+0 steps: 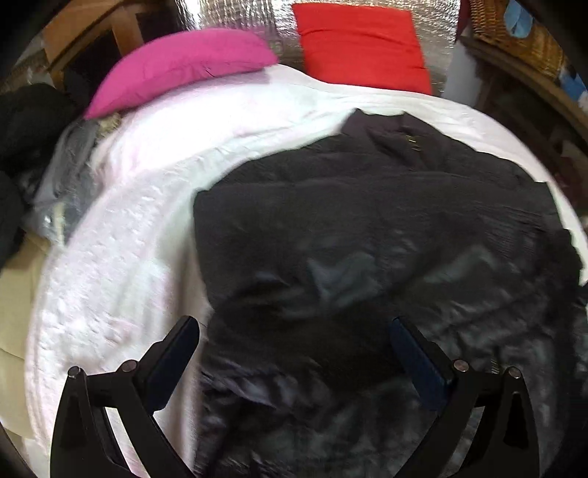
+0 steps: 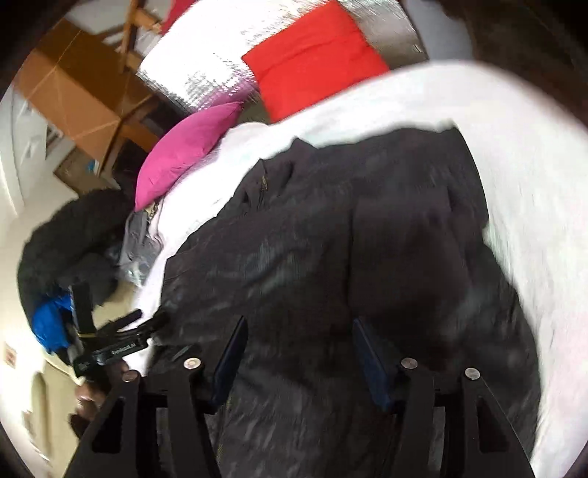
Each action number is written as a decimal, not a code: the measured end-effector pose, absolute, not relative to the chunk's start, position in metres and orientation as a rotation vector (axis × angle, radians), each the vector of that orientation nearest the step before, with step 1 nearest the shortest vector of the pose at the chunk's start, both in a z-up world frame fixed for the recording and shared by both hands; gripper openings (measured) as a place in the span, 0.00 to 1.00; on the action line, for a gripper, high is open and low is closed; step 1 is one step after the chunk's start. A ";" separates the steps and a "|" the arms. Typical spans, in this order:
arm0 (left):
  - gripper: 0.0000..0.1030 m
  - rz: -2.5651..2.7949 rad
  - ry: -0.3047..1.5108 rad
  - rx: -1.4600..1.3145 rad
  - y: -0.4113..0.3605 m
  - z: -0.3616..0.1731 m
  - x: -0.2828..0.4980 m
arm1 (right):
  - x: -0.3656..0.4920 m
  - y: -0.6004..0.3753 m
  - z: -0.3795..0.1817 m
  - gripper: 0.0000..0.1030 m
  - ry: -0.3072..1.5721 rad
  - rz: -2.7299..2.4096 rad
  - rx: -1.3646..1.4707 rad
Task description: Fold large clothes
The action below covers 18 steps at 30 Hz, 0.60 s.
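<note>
A large black jacket [image 1: 367, 235] lies spread on a white bed cover [image 1: 121, 257]. It also shows in the right wrist view [image 2: 330, 239], on the same cover [image 2: 514, 154]. My left gripper [image 1: 296, 323] is open and hangs just above the jacket's near left part, its left finger over the white cover. It holds nothing. My right gripper [image 2: 299, 323] is open above the jacket's near part, with cloth between and below its fingers, not pinched. The left gripper also shows in the right wrist view [image 2: 147, 321], at the jacket's left edge. Both views are blurred.
A pink pillow [image 1: 176, 70] and a red pillow [image 1: 362, 47] lie at the far end against a silver quilted panel [image 1: 239, 14]. Grey and dark clothes [image 1: 62, 176] are piled left of the bed. A wicker basket [image 1: 514, 36] stands at far right, a cardboard box [image 2: 73, 92] at far left.
</note>
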<state>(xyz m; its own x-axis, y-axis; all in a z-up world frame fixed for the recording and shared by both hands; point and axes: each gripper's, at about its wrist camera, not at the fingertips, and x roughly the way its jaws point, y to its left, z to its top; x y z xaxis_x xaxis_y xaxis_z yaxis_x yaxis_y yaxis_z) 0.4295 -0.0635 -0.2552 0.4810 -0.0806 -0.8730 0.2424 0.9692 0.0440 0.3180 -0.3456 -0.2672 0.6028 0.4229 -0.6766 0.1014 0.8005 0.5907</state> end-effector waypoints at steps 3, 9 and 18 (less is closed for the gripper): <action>1.00 -0.233 1.092 0.136 -0.069 -0.264 0.422 | 0.320 -0.343 -0.283 0.63 0.967 0.206 0.717; 1.00 -0.188 1.087 0.244 -0.089 -0.278 0.415 | 0.344 -0.337 -0.314 0.63 1.016 0.165 0.854; 1.00 -0.209 0.999 0.297 -0.091 -0.268 0.406 | 0.352 -0.340 -0.307 0.28 0.907 0.042 0.846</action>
<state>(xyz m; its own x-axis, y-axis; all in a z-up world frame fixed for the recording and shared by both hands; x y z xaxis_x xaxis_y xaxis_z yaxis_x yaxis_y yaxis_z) 0.4058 -0.0909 -0.2680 0.5263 -0.0372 -0.8495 0.3069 0.9400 0.1489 0.3516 -0.3395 -0.3073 0.6381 0.3688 -0.6758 0.3050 0.6849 0.6618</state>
